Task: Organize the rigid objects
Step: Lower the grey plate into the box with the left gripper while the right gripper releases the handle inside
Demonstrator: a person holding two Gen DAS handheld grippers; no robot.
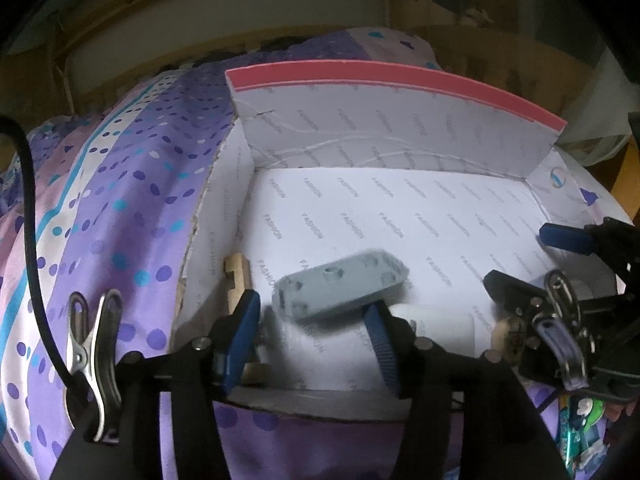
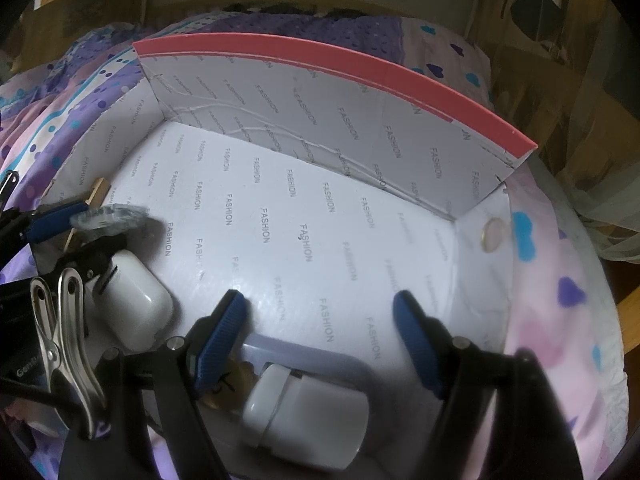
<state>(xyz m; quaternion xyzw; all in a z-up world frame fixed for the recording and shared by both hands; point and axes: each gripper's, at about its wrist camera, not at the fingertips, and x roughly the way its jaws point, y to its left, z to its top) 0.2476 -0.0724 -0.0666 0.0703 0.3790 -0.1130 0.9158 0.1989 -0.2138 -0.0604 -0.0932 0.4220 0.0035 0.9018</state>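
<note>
A white cardboard box [image 1: 400,208] with a pink rim lies open on a purple dotted bedspread. My left gripper [image 1: 312,320] is open over its near left corner. A grey block with holes [image 1: 340,284], motion-blurred, lies just beyond and between the fingertips, not gripped. A wooden piece [image 1: 236,280] stands by the box's left wall. My right gripper [image 2: 320,320] is open and empty over the box [image 2: 300,220]. Below it lie a white case [image 2: 308,416] on a translucent tray and a round wooden token [image 2: 228,388]. Another white case [image 2: 132,300] lies to the left.
The box's tall back wall [image 2: 340,120] blocks the far side. The right gripper shows at the right of the left wrist view [image 1: 568,240]. The left gripper with the blurred grey block [image 2: 108,216] shows at the left of the right wrist view. The bedspread [image 1: 100,200] surrounds the box.
</note>
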